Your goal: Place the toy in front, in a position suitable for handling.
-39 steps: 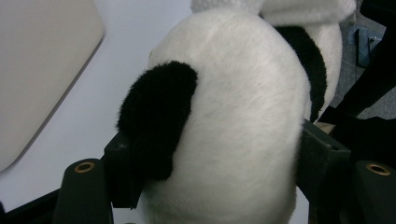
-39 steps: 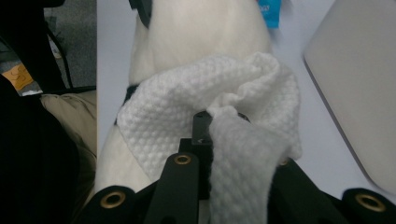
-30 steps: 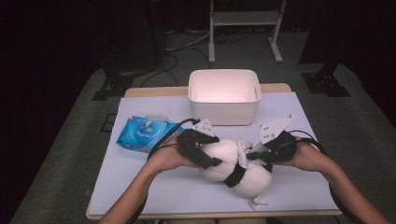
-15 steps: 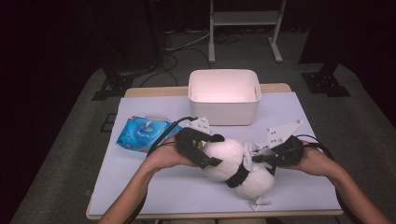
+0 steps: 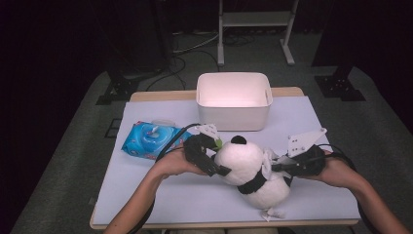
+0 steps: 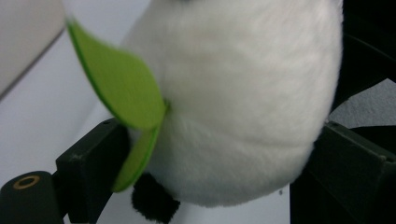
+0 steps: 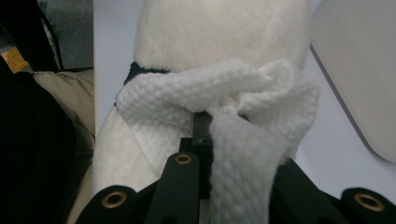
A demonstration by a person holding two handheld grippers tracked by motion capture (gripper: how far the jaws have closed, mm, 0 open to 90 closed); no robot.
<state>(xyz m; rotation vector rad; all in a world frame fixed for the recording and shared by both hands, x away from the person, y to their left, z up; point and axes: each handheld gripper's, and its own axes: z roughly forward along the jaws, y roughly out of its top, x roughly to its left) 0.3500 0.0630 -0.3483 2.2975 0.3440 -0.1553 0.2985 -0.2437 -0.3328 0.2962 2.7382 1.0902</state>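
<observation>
A white plush panda (image 5: 253, 170) with black ears lies on the white table (image 5: 146, 195), head toward the left. My left gripper (image 5: 214, 156) straddles the head (image 6: 233, 93). Its jaws have just been opening and stand wide, with the head between them and a green felt leaf (image 6: 121, 88) over one jaw. My right gripper (image 5: 285, 165) is shut on a white textured wipe (image 7: 243, 93), which is bunched against the panda's body just behind its black collar band.
A white bin (image 5: 234, 100) stands at the back middle of the table. A blue pack of wipes (image 5: 151, 139) lies to the left, beside my left hand. A small tag (image 5: 272, 213) on the panda sits close to the table's near edge.
The right gripper and its wipe have shifted right and toward the near edge, and the panda has moved slightly right with them. The left jaws stand wider around the head.
</observation>
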